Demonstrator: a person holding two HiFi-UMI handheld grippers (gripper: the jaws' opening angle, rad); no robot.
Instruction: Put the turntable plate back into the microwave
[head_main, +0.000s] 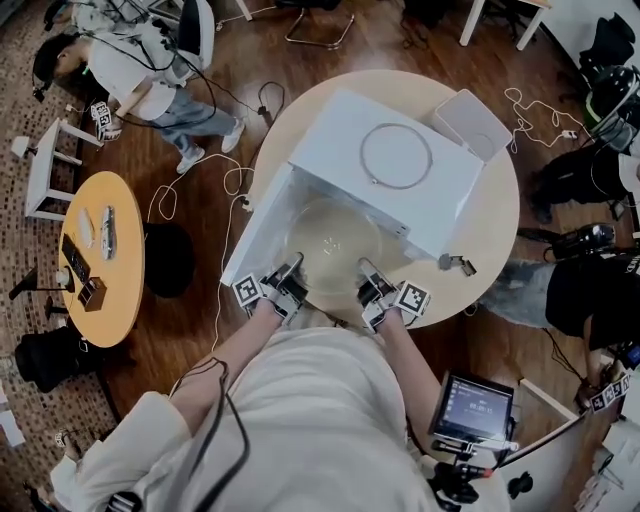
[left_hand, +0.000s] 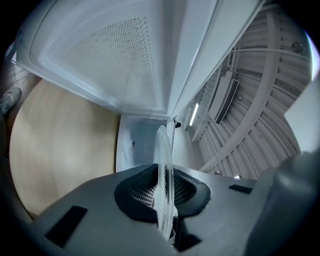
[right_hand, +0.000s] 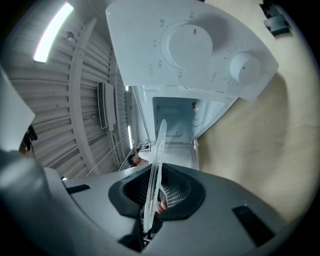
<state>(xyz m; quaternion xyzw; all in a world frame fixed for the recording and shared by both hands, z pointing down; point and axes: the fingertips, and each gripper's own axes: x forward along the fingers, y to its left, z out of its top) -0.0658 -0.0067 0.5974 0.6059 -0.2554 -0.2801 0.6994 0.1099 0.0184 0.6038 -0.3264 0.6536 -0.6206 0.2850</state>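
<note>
The clear glass turntable plate (head_main: 330, 245) hangs flat at the mouth of the open white microwave (head_main: 400, 170). My left gripper (head_main: 290, 280) is shut on the plate's near left rim. My right gripper (head_main: 368, 285) is shut on its near right rim. In the left gripper view the plate (left_hand: 163, 175) stands edge-on between the pads of the left gripper (left_hand: 167, 220), with the microwave cavity (left_hand: 140, 145) beyond. In the right gripper view the plate (right_hand: 157, 160) runs edge-on out of the right gripper (right_hand: 150, 220) toward the cavity (right_hand: 175, 120).
The microwave door (head_main: 262, 235) swings open to the left. A roller ring (head_main: 396, 155) lies on the microwave's top. A white box (head_main: 472, 122) and a small dark object (head_main: 458, 264) sit on the round table (head_main: 500, 230). The dial panel (right_hand: 200, 50) flanks the cavity.
</note>
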